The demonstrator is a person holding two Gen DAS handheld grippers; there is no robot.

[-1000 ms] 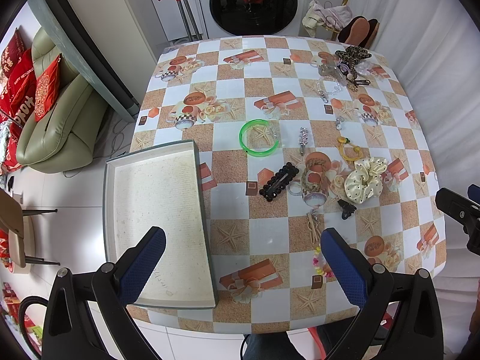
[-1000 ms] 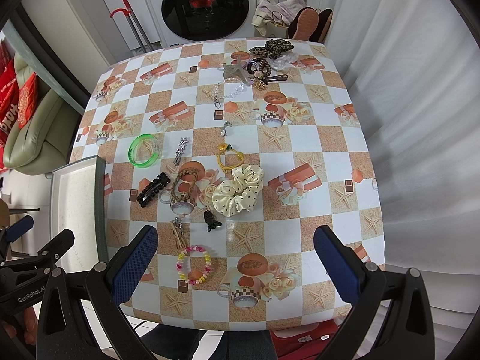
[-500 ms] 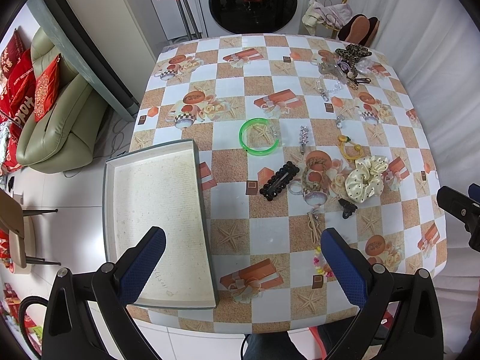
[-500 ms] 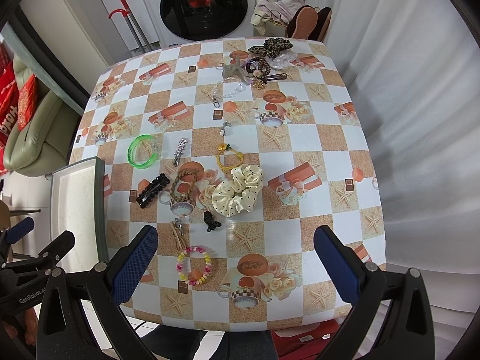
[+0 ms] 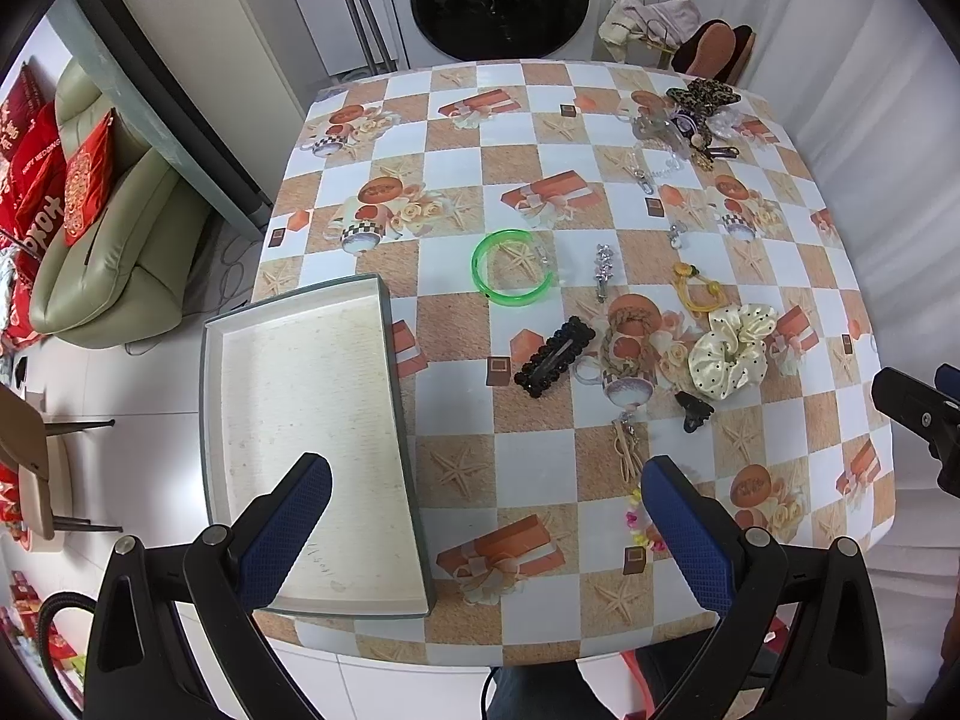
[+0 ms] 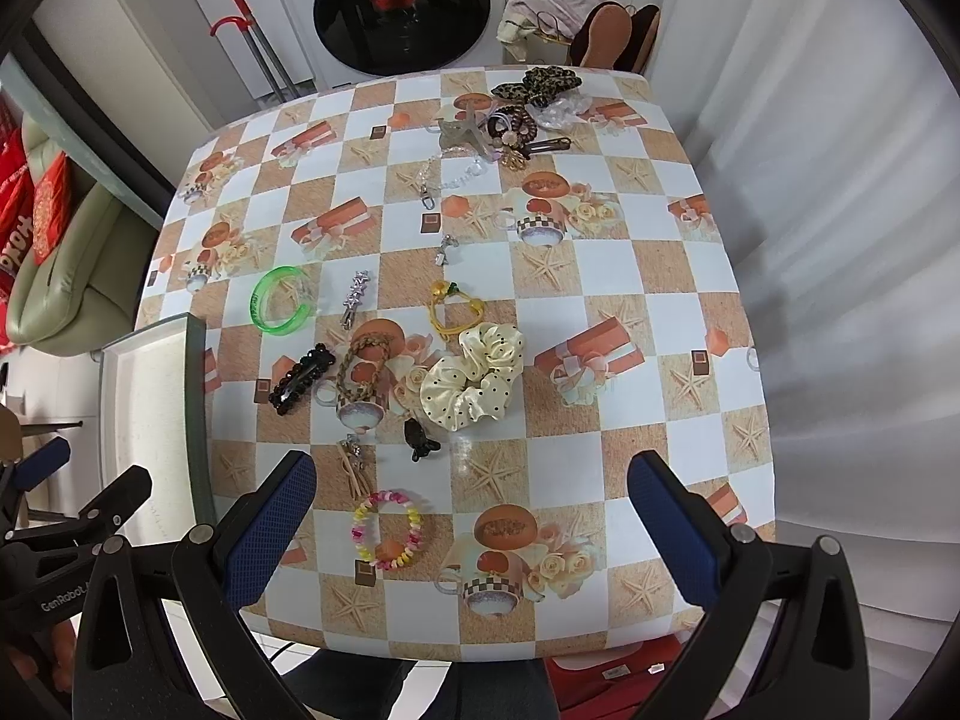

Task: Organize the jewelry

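A shallow grey tray (image 5: 216,420) with a pale lining lies at the table's front left corner, also in the right wrist view (image 6: 195,396). Jewelry lies scattered: a green bangle (image 5: 513,276), a black hair clip (image 5: 555,357), a cream dotted scrunchie (image 6: 474,384), a yellow hair tie (image 6: 450,312), a small black claw clip (image 6: 420,441), a colourful bead bracelet (image 6: 387,531) and a silver star clip (image 6: 355,299). My left gripper (image 5: 480,516) is open and empty, high above the front edge. My right gripper (image 6: 471,516) is open and empty above the bead bracelet.
A pile of hair ties and a leopard bow (image 6: 528,114) lies at the far right corner, with a bead chain (image 6: 450,177) beside it. A washing machine (image 6: 408,6) stands behind the table, a green sofa (image 5: 102,252) to the left, white curtain (image 6: 840,240) on the right.
Both grippers have lifted slightly, so the table looks a little smaller. Nothing on the table has moved.
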